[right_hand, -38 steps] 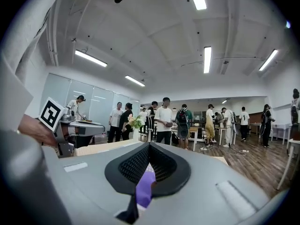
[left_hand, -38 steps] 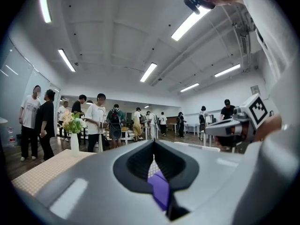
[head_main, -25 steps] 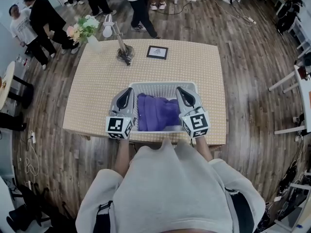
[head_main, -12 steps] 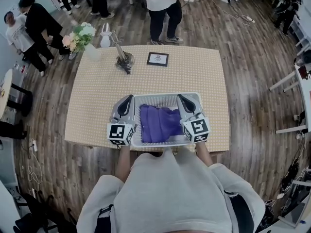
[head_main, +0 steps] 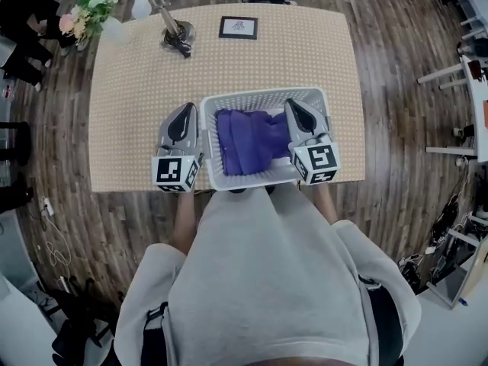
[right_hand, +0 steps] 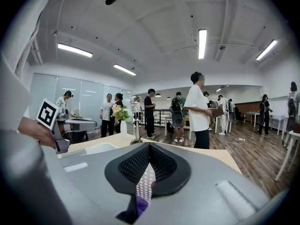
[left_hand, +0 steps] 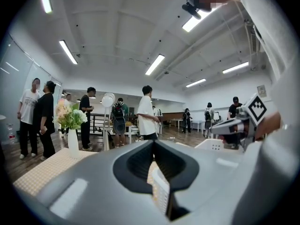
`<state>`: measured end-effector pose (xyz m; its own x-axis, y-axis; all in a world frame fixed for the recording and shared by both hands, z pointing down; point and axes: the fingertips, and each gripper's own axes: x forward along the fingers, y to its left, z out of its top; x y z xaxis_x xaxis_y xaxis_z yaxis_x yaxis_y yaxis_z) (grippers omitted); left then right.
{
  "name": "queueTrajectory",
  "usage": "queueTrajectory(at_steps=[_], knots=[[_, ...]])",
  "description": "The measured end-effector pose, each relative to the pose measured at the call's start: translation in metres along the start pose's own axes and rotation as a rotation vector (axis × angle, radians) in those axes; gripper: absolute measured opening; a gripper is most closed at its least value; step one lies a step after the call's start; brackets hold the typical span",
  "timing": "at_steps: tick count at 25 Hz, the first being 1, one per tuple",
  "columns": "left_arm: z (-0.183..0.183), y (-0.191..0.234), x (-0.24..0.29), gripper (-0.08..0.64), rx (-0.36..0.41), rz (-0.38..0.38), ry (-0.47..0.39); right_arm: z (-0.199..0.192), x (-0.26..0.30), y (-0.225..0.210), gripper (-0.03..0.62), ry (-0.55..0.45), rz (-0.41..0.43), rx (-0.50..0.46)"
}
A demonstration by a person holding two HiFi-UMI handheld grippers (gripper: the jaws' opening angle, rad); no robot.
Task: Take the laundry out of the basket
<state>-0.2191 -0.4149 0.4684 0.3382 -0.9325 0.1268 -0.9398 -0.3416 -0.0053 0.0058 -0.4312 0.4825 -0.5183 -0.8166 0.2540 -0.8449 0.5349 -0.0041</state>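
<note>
Observer: Laundry (head_main: pixel 248 139), purple and bunched, is seen lying in the white basket (head_main: pixel 259 97); nothing is lifted out yet. The basket is set at the near edge of the tabletop (head_main: pixel 137 90), close against the person, presumably so that both claws can be brought over it without a stretch.

Checker: Claw states are wanted.

Observer: Left claw (head_main: pixel 184 111) is noted clenched, tips met, with nothing nipped so far as can be made out. It is held just outside the basket's left wall, and a strip of white lattice is seen through the gap behind the tips. Right claw (head_main: pixel 296 107) is likewise clenched and empty, held over the right wall; a sliver of purple is visible beneath it in the right gripper view.

Checker: Why is the basket flanked this way?

Observer: A start position is judged likely: one claw per side, both nearly level, so that the cloth can be approached from either end. No grasp can be made until the tips are parted.

Checker: Risks to be logged?

Observer: Soft cloth is expected to sag and drag, and the light basket may be tugged along if a fold is caught on the lattice. The vase of flowers (head_main: pixel 90 4), lamp (head_main: pixel 160 14) and picture frame (head_main: pixel 238 27) are placed at the far edge, well apart from the work.
</note>
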Motion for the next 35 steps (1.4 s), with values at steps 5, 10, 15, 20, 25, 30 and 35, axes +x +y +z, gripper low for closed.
queueTrajectory(at_steps=[5,10,15,20,25,30,35], knots=[[-0.019,0.003,0.003,0.011,-0.019,0.000,0.032,-0.023,0.006,0.010,-0.002,0.077,0.039,-0.007],[-0.031,0.009,0.002,0.011,-0.024,0.014,0.043,-0.047,0.015,0.040,-0.002,0.178,0.178,-0.332],[-0.037,0.013,-0.005,0.011,-0.042,0.033,0.038,-0.124,0.006,0.075,-0.002,0.454,0.409,-1.145],[-0.034,0.011,-0.008,0.011,-0.057,0.044,0.019,-0.140,-0.006,0.075,0.000,0.547,0.482,-1.058],[-0.033,0.012,-0.011,0.011,-0.069,0.051,0.010,-0.164,-0.023,0.068,0.351,0.788,0.595,-0.953],[-0.030,0.008,-0.014,0.011,-0.076,0.054,0.003,-0.220,-0.011,0.059,0.592,0.950,0.663,-1.039],[-0.029,0.016,-0.019,0.011,-0.081,0.078,0.002,-0.294,0.005,0.049,0.598,1.094,0.771,-1.134]])
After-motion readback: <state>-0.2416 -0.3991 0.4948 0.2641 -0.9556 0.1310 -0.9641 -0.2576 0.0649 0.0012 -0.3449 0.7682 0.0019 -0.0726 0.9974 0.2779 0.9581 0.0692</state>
